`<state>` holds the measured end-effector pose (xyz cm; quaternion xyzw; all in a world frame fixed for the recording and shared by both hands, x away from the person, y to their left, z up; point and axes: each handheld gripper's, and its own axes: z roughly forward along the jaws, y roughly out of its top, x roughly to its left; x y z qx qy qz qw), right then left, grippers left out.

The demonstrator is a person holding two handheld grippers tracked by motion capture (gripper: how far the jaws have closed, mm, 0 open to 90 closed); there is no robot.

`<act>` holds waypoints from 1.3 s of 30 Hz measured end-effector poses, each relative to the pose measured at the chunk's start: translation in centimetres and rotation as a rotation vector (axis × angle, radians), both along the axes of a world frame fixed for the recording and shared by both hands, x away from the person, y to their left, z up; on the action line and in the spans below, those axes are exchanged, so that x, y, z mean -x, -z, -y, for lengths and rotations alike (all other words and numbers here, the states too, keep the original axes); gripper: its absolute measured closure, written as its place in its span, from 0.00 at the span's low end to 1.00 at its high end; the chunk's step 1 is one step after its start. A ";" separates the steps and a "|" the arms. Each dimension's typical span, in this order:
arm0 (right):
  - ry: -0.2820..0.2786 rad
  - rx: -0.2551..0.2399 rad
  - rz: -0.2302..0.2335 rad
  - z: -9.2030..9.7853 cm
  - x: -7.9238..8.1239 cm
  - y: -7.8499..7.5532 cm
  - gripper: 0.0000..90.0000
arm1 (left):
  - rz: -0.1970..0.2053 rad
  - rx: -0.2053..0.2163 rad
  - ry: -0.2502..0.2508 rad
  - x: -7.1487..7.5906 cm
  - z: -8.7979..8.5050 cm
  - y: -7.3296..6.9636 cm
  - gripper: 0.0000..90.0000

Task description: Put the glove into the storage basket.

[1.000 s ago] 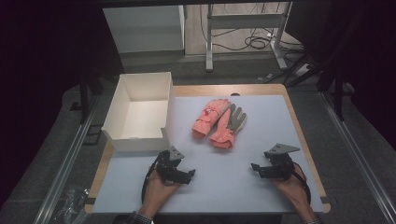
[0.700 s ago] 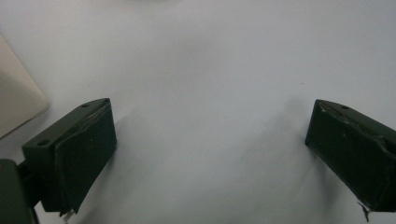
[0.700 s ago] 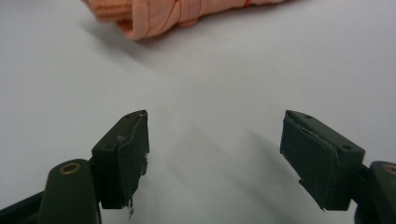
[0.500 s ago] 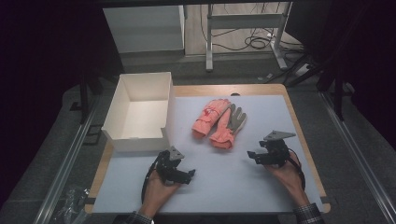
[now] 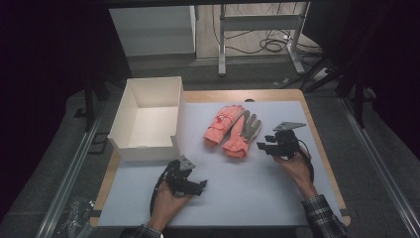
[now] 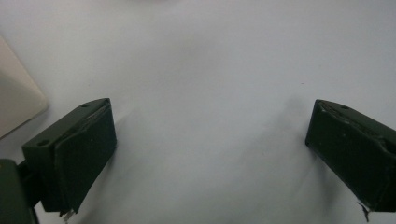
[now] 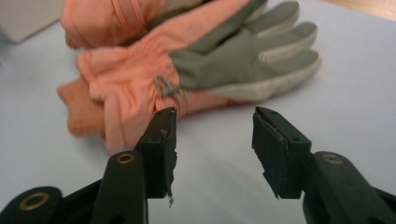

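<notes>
The right gripper (image 5: 262,147) closed in on the near glove (image 7: 196,79), jaws narrowing on nothing yet; next came the cuff pinch. Left gripper (image 5: 202,185) sat released.

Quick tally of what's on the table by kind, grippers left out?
Gloves: 2, one with its orange back up, one with its grey palm up
White box: 1
Total: 3
</notes>
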<state>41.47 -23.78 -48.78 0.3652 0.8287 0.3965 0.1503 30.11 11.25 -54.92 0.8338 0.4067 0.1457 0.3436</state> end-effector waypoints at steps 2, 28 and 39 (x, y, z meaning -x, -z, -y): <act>-0.004 -0.006 0.003 -0.6 -0.6 -0.3 0.59 | 0.000 0.000 0.000 0.0 0.0 0.0 0.02; 0.073 0.061 -0.069 -6.0 -6.6 2.6 0.71 | -0.002 0.002 0.000 0.0 0.0 0.0 0.02; 0.099 0.072 -0.056 -6.0 -6.2 2.1 0.93 | -0.001 0.002 0.000 0.0 0.0 0.0 0.02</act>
